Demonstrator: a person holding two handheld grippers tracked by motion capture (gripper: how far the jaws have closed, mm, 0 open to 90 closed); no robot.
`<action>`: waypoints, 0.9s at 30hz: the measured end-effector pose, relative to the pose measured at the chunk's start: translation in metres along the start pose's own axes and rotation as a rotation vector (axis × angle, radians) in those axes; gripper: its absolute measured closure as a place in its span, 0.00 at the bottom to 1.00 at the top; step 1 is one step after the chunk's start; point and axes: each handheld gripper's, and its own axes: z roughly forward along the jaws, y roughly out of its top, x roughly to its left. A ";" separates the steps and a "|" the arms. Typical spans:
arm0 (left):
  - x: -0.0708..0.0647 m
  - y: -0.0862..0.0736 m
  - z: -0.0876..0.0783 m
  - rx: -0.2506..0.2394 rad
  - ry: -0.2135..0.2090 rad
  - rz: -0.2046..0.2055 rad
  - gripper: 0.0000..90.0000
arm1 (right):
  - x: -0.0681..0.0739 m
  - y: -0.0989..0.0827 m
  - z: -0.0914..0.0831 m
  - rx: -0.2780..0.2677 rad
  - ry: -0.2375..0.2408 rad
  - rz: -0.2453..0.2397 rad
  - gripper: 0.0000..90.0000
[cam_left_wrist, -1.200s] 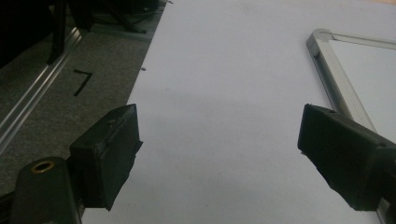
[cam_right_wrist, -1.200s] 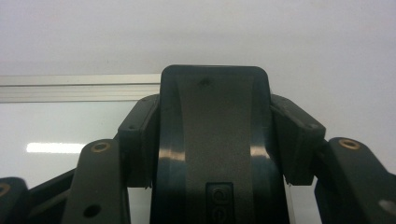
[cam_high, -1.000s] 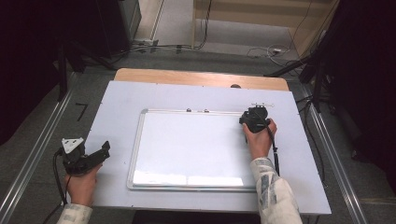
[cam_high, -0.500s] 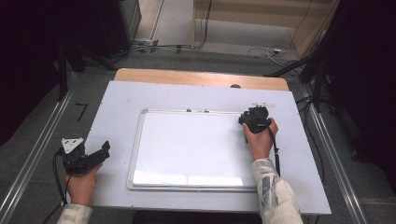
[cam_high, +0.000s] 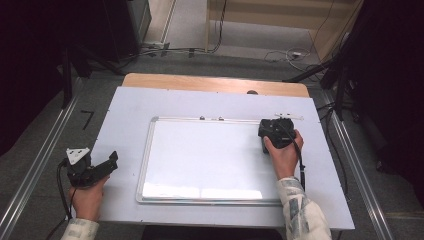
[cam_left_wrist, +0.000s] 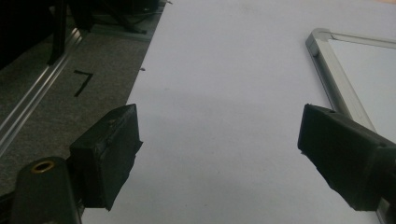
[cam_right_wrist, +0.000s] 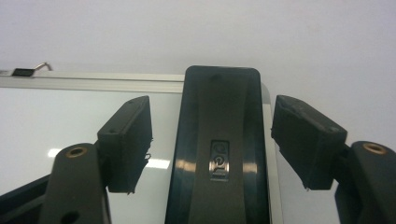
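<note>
Right gripper (cam_right_wrist: 212, 140) jaws straddled whiteboard eraser (cam_right_wrist: 219, 154), not yet clamped; looked light, rigid, slick plastic; grip long sides. Left gripper (cam_left_wrist: 219, 154) wide apart, empty.

Bare table (cam_left_wrist: 224, 70) lies ahead of the left tool (cam_left_wrist: 219, 154) (whiteboard frame (cam_left_wrist: 334, 77) bounds its right).

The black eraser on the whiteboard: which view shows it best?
The right gripper view: the eraser lies close up between the open tool's jaws. In the high view the right hand hides it. The left gripper view catches just the whiteboard corner.
</note>
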 end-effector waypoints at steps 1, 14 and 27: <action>0.000 0.000 0.000 0.000 0.000 0.000 0.15 | 0.000 -0.001 -0.002 -0.005 0.006 -0.005 0.30; -0.001 0.000 0.000 0.003 0.000 0.005 0.15 | -0.007 -0.017 -0.030 -0.041 0.095 -0.024 0.25; -0.001 0.000 0.000 0.003 0.001 0.004 0.15 | -0.013 -0.031 -0.044 -0.058 0.120 -0.026 0.23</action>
